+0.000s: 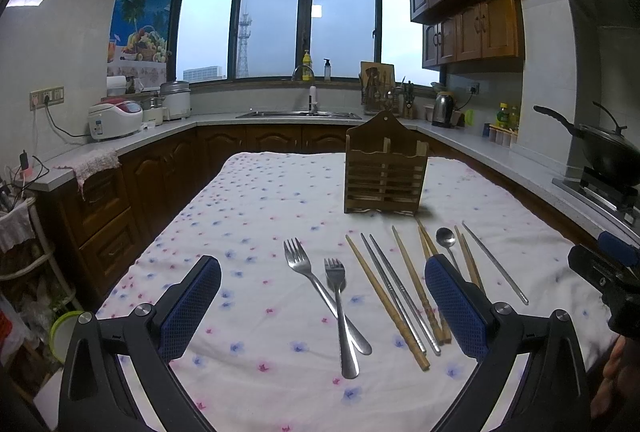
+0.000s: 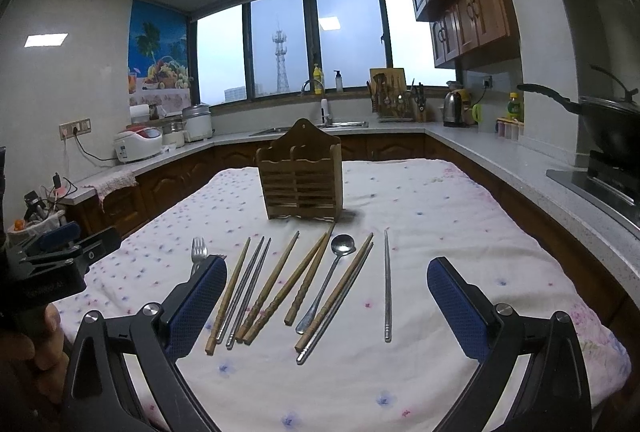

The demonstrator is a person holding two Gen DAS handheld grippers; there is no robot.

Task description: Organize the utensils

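Note:
A wooden utensil holder [image 1: 385,170] [image 2: 301,179] stands upright on the flowered tablecloth [image 1: 260,216] [image 2: 440,216]. In front of it lie two crossed steel forks [image 1: 336,296], several wooden chopsticks [image 1: 386,298] [image 2: 276,288], metal chopsticks [image 1: 400,296] [image 2: 387,284] and a steel spoon [image 1: 446,238] [image 2: 334,272]. My left gripper [image 1: 322,300] is open and empty, hovering above the forks. My right gripper [image 2: 326,298] is open and empty, above the chopsticks and spoon. The forks [image 2: 199,252] are partly hidden behind my right gripper's left finger.
Kitchen counters [image 1: 168,130] run around the table with a rice cooker [image 1: 114,120], sink [image 1: 298,114], kettle [image 1: 444,108] and a wok [image 1: 608,148] on the stove at right. The other gripper shows at each view's edge [image 1: 608,272] [image 2: 52,260].

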